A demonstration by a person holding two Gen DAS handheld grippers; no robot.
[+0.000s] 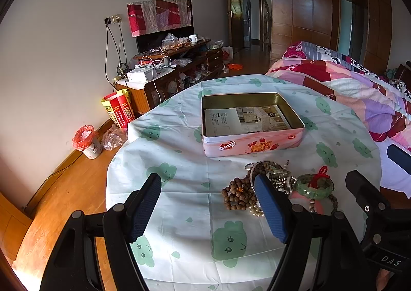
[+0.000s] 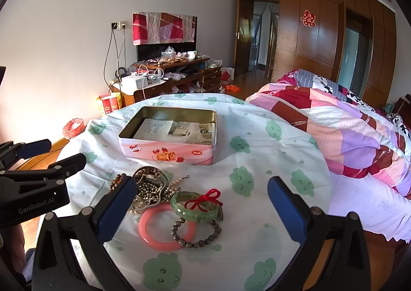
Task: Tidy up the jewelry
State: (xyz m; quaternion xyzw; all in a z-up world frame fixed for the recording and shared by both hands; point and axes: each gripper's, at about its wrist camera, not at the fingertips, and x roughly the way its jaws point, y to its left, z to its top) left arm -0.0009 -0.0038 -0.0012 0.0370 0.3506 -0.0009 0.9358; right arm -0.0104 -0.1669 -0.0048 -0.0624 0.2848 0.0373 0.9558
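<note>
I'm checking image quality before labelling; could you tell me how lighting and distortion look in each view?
Left wrist view: strong fisheye bending, warm sun patch on the floor, jewelry pile sharp. Right wrist view: dark vignette corners, bright glow on the wall at left, tin evenly lit.

An open pink rectangular metal tin (image 2: 168,146) stands on the round table with green-printed white cloth (image 2: 257,162), a printed paper leaflet (image 2: 177,131) inside it. The heap of bead and bangle jewelry (image 2: 174,203) lies before the tin. A patchwork-quilted bed (image 2: 346,131) is to the right of the table.

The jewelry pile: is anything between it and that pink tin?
Nothing visible. Only bare tablecloth lies between the jewelry pile and the open pink tin; both tongs hover open on the near side.
</note>
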